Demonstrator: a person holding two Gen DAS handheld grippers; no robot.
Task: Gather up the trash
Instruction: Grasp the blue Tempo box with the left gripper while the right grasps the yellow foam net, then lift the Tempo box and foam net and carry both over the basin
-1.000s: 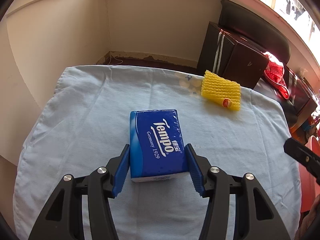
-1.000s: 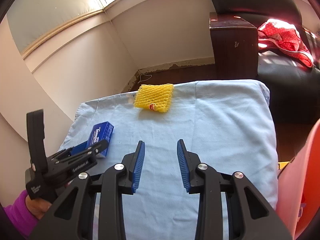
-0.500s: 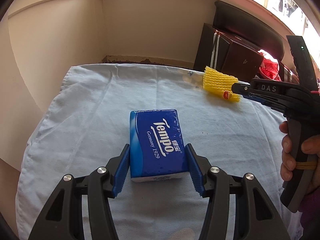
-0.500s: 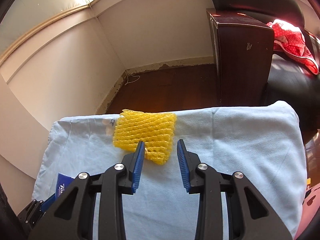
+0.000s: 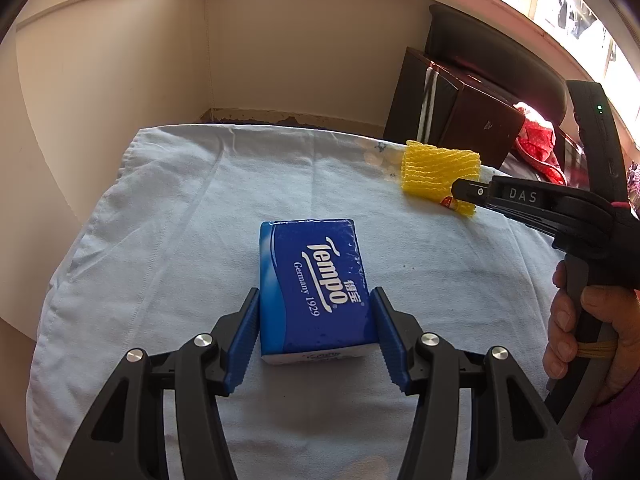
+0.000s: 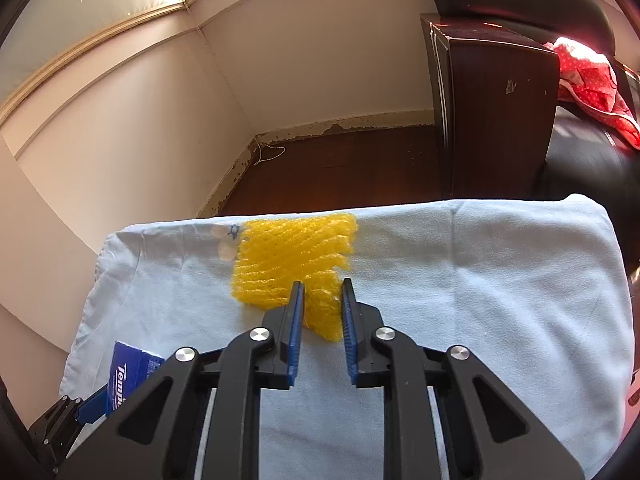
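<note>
A blue Tempo tissue pack [image 5: 316, 276] lies on the light blue cloth [image 5: 180, 220]. My left gripper [image 5: 316, 292] has a blue pad against each long side of it. Near the cloth's far edge lies a yellow foam fruit net [image 6: 288, 256]. My right gripper [image 6: 322, 283] is there with its jaws closing, and the net's near corner is bunched between the pads. In the left wrist view the net [image 5: 436, 168] sits at the tip of the right gripper [image 5: 456, 190], which a hand holds. The pack [image 6: 128, 372] shows at the lower left of the right wrist view.
A dark wooden cabinet [image 6: 492, 112] stands just beyond the cloth's far right corner, with a red cloth [image 6: 588, 80] on a black seat beside it. Brown floor [image 6: 340, 168] and cream walls lie past the far edge. The cloth drops off on its left and right sides.
My right gripper moved forward over the cloth to the yellow net, and its jaws narrowed around the net's near corner. The left gripper stayed on the tissue pack.
</note>
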